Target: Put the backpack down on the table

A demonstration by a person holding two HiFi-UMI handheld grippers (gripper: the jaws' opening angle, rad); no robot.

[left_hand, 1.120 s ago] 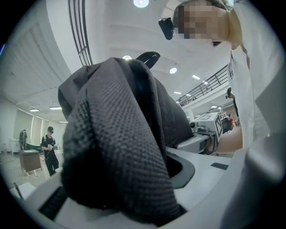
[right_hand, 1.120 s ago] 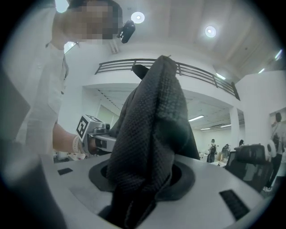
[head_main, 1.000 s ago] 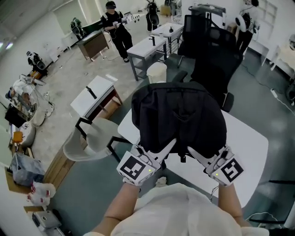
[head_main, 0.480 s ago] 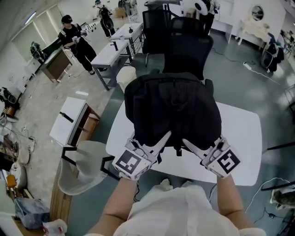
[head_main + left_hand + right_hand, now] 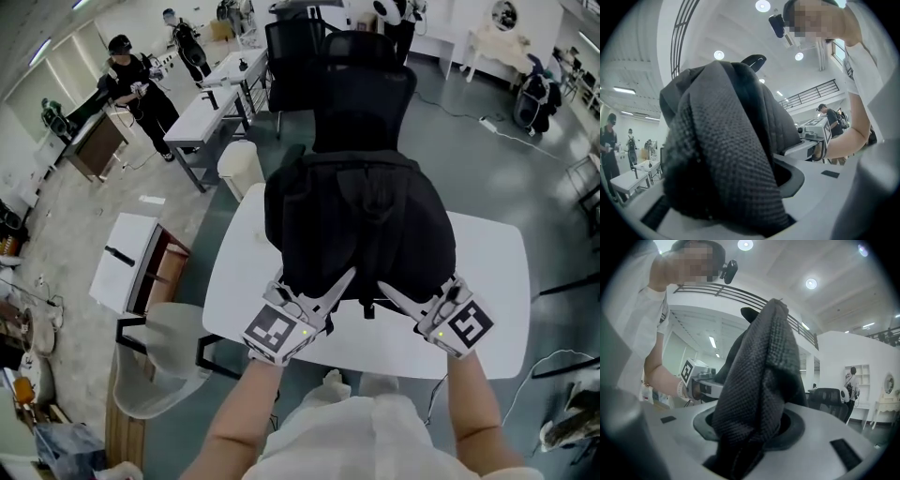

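Note:
A black backpack hangs over the white table, held up by both grippers at its near side. My left gripper is shut on the backpack's black mesh fabric, which fills the left gripper view. At the right, my right gripper is shut on another fold of the same backpack fabric. I cannot tell whether the backpack's underside touches the tabletop. Each gripper shows in the other's view, the right gripper's marker cube and the left gripper's marker cube.
A black office chair stands just beyond the table's far edge. A pale chair sits at the table's near left. A small white side table and grey desks stand further left. People stand at the back left.
Both grippers and the backpack have moved forward and a little down over the white table. The backpack now hangs more squarely above the tabletop. The grips are unchanged.

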